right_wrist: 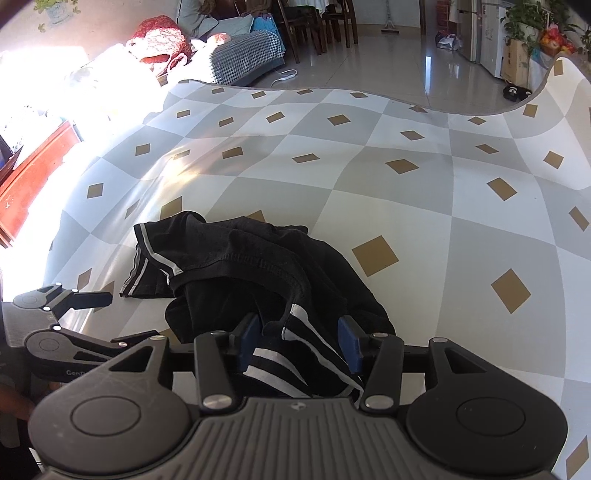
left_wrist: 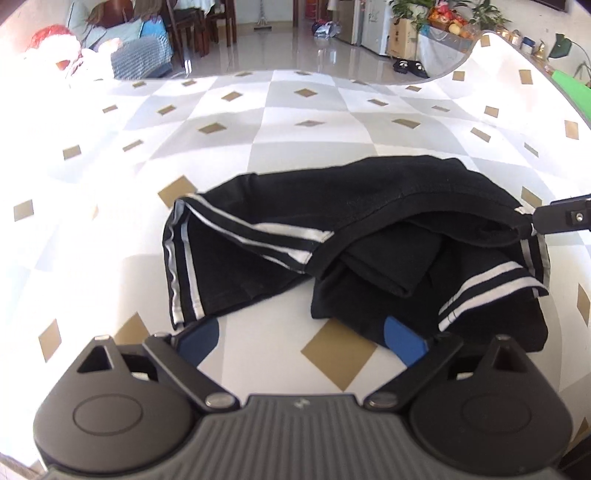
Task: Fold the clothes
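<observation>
A black garment with white side stripes (left_wrist: 332, 229) lies bunched on the checked tablecloth (left_wrist: 303, 122). My left gripper (left_wrist: 301, 341) hovers at its near edge with the jaws wide open. Only bare cloth of the table shows between its blue pads (left_wrist: 199, 339). One finger of the right gripper (left_wrist: 561, 218) reaches the garment's raised right corner. In the right wrist view the striped part of the garment (right_wrist: 295, 343) lies between the right gripper's (right_wrist: 299, 345) parted blue pads (right_wrist: 351, 345), which do not press on it. The left gripper (right_wrist: 129, 317) stands open at the left.
The tablecloth's far edge (right_wrist: 424, 103) curves above a shiny tiled floor (left_wrist: 295, 44). A sofa with blankets (right_wrist: 240, 55), dark chairs (right_wrist: 317, 22) and potted plants (left_wrist: 410, 14) stand beyond. Red wooden furniture (right_wrist: 33, 177) sits left of the table.
</observation>
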`<control>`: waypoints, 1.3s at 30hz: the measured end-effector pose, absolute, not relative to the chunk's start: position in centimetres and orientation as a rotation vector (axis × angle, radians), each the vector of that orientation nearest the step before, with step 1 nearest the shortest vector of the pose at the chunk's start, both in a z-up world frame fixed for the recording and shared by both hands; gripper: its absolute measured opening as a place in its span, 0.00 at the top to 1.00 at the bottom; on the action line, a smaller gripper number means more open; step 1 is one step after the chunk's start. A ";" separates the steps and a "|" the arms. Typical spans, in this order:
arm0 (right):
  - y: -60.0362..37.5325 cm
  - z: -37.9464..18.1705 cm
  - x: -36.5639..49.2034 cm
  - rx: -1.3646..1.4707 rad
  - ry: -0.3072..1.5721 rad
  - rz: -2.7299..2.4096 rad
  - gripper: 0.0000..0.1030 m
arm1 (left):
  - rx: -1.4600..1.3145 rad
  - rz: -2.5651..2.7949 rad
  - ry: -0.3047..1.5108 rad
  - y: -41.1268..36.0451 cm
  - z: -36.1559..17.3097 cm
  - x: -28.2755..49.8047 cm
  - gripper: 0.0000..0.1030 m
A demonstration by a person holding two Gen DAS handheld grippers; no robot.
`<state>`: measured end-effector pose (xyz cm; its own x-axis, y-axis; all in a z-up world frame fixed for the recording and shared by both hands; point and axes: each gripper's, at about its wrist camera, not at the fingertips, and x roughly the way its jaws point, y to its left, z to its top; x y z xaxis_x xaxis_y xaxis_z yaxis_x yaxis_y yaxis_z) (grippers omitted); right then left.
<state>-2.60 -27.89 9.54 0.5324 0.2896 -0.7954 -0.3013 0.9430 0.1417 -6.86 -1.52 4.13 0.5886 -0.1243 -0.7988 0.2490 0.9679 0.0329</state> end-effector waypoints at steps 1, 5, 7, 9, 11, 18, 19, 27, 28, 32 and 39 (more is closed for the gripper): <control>-28.0 9.5 -2.8 -0.019 0.945 0.348 0.55 | 0.196 -0.227 0.897 -1.8 4.5 -6.7 0.06; -28.7 8.9 -3.4 -0.030 0.971 0.323 0.55 | 0.252 -0.227 0.887 -0.9 4.8 -5.3 0.06; -28.4 8.9 -3.3 -0.071 1.005 0.302 0.55 | 0.275 -0.245 0.869 -0.8 5.1 -4.9 0.06; -28.1 9.1 -3.7 -0.131 0.987 0.345 0.55 | 0.321 -0.268 0.847 -0.8 5.1 -4.4 0.06; -28.1 8.8 -4.3 -0.185 0.952 0.396 0.53 | 0.382 -0.287 0.843 -0.7 4.7 -3.6 0.06; -28.5 6.4 -3.3 -0.221 1.027 0.430 0.53 | 0.434 -0.360 0.826 0.1 4.9 -1.1 0.07; -28.4 6.4 -3.2 -0.228 1.023 0.445 0.53 | 0.448 -0.372 0.823 0.2 4.9 -0.8 0.07; -28.1 6.0 -1.7 -0.204 1.025 0.484 0.53 | 0.591 -0.471 0.789 0.3 4.0 0.4 0.07; -27.9 6.1 -1.6 -0.220 1.014 0.489 0.53 | 0.613 -0.482 0.776 0.3 3.9 0.4 0.07; -27.8 5.7 -0.9 -0.203 1.024 0.488 0.52 | 0.690 -0.509 0.749 0.1 3.2 0.7 0.07; -27.4 5.6 -0.5 -0.175 1.037 0.520 0.52 | 0.806 -0.555 0.701 -1.0 1.8 0.7 0.07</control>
<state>-0.53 -27.37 5.56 0.4008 0.3277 -0.8555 -0.4892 0.8661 0.1026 0.73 -1.04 1.80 0.6466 -0.1802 -0.7412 0.6801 0.5763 0.4532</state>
